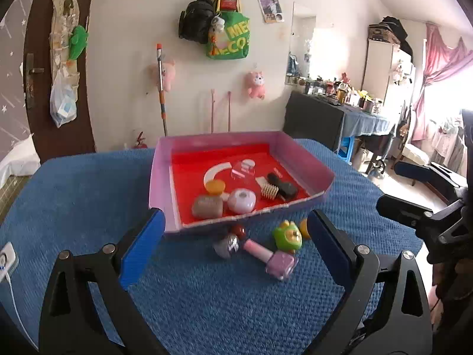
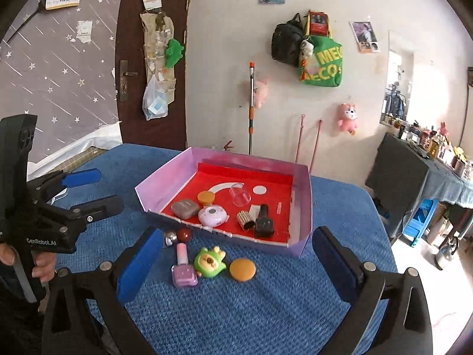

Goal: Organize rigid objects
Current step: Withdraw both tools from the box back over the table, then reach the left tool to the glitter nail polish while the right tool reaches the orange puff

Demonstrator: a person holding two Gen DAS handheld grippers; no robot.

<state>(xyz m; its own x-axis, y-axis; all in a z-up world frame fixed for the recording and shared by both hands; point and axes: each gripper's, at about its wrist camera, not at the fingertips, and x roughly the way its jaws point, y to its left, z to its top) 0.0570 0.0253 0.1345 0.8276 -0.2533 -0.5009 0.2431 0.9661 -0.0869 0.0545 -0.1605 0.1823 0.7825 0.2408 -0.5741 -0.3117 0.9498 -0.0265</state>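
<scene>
Both claws spread, empty: left claw (image 1: pixel 236 254), right claw (image 2: pixel 233 261). Pink-capped lilac nail-polish bottle (image 2: pixel 184 267) lies lower-centre between right claw's fingers, long axis pointing up-frame toward pink-walled red tray (image 2: pixel 304 207).

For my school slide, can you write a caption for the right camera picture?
Open right tool hovers over nail polish, green toy and orange disc beside the purple tray.

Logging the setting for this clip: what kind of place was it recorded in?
Most likely a lived-in room of a home, perhaps a bedroom. Plush toys and a green tote bag hang on the wall, pink curtains frame a window, and the work surface is covered in a blue textured cloth.
</scene>
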